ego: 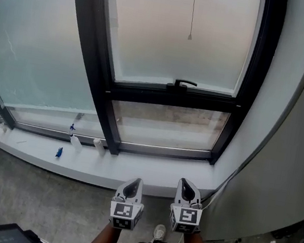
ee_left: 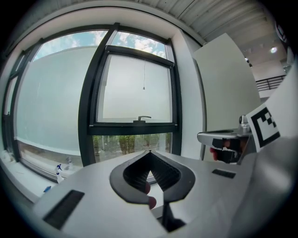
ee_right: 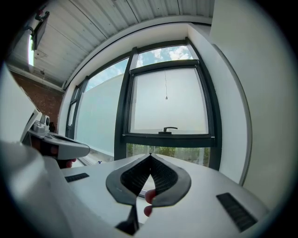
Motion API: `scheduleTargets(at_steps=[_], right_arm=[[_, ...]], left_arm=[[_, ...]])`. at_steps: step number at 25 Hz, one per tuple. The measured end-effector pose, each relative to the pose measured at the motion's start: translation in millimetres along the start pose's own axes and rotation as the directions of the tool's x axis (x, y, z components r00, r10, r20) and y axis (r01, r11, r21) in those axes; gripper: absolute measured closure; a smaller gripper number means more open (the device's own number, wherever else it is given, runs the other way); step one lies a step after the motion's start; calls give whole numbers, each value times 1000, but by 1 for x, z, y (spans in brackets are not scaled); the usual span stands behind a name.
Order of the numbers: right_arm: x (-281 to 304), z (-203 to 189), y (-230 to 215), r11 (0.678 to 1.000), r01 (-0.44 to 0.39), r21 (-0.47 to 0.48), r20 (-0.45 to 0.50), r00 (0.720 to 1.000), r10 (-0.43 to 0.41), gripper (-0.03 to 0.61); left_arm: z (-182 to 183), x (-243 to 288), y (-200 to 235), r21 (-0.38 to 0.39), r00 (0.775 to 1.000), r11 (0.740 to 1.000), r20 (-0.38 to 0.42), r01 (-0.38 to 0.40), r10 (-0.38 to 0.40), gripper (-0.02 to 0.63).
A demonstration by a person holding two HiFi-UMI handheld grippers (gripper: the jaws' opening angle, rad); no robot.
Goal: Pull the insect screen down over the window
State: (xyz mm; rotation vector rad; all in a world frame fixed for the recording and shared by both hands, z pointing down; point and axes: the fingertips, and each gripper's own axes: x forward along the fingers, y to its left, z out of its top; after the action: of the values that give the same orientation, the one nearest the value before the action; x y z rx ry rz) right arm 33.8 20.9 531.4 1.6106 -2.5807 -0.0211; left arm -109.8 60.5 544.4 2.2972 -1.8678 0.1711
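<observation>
A black-framed window fills the wall ahead, with a frosted upper sash and a black handle on its lower rail. A thin pull cord with a small end weight hangs down the middle of that sash. It shows too in the left gripper view, cord, and in the right gripper view, cord. My left gripper and right gripper are side by side, low, well short of the sill. Both are shut with nothing between the tips, left gripper, right gripper.
A white sill runs under the glass, carrying a spray bottle, a small clear bottle and a blue item. A white wall stands close on the right. A black case lies on the floor at the lower left.
</observation>
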Motion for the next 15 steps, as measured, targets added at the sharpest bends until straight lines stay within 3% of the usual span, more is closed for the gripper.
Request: scheduleTargets(at_steps=[7,15], right_arm=[[47,6,-7,999,-51,-4,11,999,51,575],[85,6,-40,998,-66,6,1,998,66,575]], left_arm=[[-1,50,19,57,999,998,1,-33,33,611],[12,98,18,65,999,997,-5,-46,47,611]])
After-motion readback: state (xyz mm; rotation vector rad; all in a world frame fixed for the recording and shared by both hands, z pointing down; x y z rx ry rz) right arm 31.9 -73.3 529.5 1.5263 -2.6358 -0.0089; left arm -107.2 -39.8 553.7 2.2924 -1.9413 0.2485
